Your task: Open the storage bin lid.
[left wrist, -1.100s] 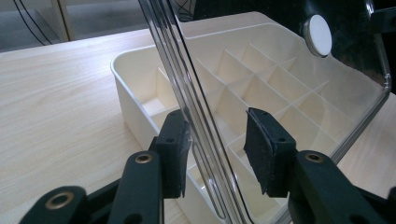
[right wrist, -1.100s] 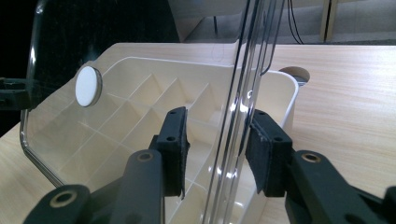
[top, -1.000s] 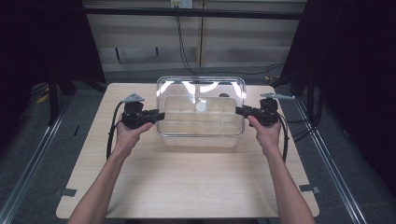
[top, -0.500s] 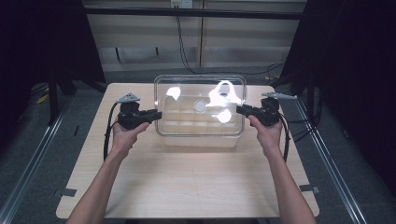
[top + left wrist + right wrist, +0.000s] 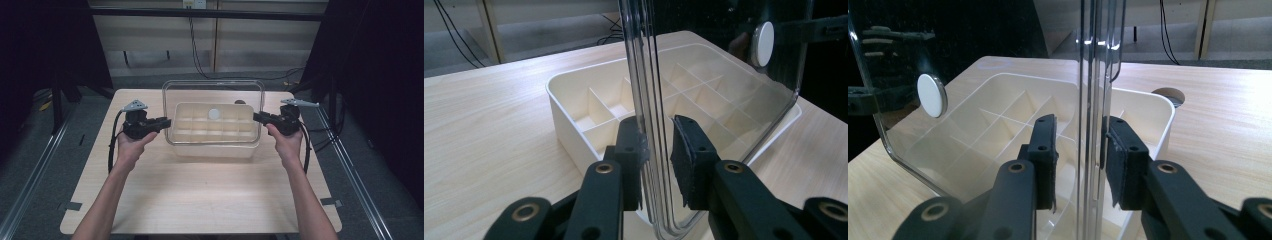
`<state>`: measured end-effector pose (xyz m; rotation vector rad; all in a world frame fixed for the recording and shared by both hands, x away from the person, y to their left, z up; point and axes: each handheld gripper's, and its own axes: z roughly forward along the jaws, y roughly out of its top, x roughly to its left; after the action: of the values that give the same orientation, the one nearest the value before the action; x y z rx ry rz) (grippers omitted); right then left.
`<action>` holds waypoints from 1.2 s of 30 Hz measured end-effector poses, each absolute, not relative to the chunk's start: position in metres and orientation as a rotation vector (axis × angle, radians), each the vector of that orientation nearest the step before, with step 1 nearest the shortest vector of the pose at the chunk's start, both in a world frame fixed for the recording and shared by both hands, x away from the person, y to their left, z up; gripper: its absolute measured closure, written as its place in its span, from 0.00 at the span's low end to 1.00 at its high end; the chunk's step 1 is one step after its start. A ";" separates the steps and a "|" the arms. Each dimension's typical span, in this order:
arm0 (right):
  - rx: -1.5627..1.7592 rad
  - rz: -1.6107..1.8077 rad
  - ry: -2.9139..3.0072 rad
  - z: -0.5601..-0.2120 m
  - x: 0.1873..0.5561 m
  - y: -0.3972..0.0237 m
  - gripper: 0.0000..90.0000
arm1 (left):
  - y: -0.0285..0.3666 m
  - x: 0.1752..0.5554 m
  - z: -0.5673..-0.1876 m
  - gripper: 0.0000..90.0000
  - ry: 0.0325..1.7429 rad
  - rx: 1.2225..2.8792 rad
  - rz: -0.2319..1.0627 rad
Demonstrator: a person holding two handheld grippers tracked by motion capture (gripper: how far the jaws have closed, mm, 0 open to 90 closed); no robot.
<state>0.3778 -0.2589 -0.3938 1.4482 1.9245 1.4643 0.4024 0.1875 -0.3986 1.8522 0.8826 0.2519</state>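
L gripper (image 5: 165,121) and R gripper (image 5: 258,118) each clamp an edge of the clear lid (image 5: 212,87), jaws just closing on it. High view shows lid upright over the cream tray (image 5: 212,142). Gripper views add the tray's dividers and the lid's white knob (image 5: 765,43).

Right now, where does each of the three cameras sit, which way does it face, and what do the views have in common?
High view: above the near table edge, looking forward and down on the clear lid lifted over the cream compartment tray; both forearms and the left gripper and right gripper show.
Left gripper view: rides the left gripper, looking along its jaws at the lid's edge.
Right gripper view: rides the right gripper, facing the opposite edge.
Shared: lid, tray, and the lid's white round disc.
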 end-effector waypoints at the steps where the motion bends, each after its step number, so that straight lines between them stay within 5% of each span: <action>1: 1.445 1.472 1.920 -0.393 0.377 -0.259 0.76 | 0.187 0.402 -0.399 0.83 0.881 1.852 0.254; 36: 1.362 1.564 1.904 -0.382 0.350 -0.266 0.81 | 0.192 0.386 -0.392 0.84 0.836 1.852 0.241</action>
<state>0.3500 -0.2655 -0.3818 1.3620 1.9039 1.5638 0.3857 0.1916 -0.3923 1.8517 0.8357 0.2414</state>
